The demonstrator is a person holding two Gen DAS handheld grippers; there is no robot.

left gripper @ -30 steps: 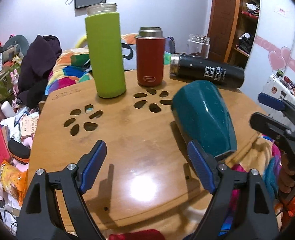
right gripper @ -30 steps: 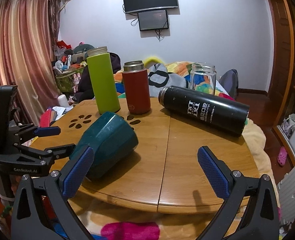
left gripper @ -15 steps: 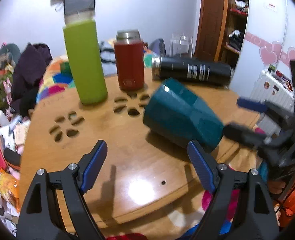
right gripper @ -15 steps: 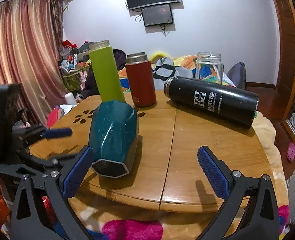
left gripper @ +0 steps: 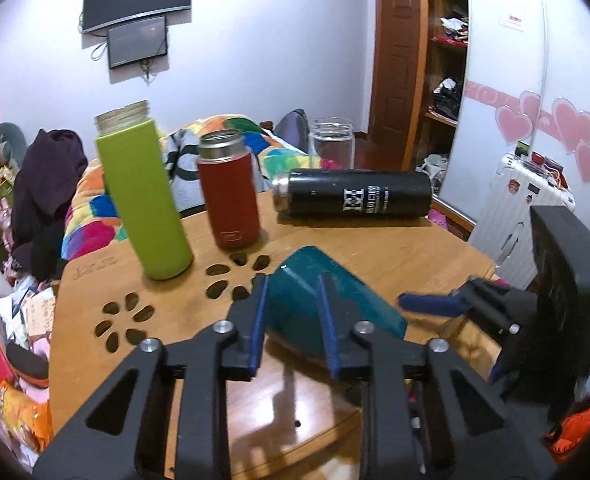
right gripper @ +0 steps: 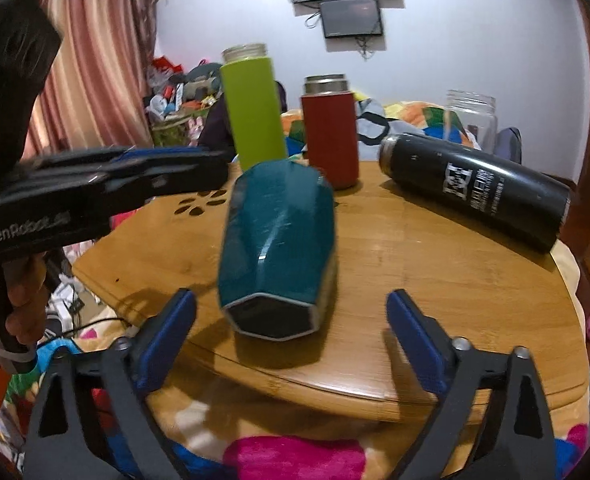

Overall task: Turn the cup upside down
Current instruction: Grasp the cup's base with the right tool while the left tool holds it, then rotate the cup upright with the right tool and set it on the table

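A teal faceted cup (right gripper: 279,248) lies on its side on the round wooden table (right gripper: 435,264), its hexagonal base toward the right wrist camera. In the left wrist view the cup (left gripper: 359,304) shows between and behind my left gripper's (left gripper: 293,320) narrowed blue pads. From the right wrist view my left gripper (right gripper: 175,164) sits left of the cup, jaws nearly together, apart from the cup. My right gripper (right gripper: 291,344) is open, just in front of the cup's base, and shows at the right in the left wrist view (left gripper: 435,306).
A green bottle (right gripper: 255,108) and a red flask (right gripper: 329,132) stand upright behind the cup. A black flask (right gripper: 475,192) lies on its side at the right, with a glass jar (right gripper: 471,120) behind it. The table edge is just below my right gripper.
My left gripper has closed from wide open to nearly shut and moved in beside the cup. My right gripper has come closer to the cup's base and narrowed a little.
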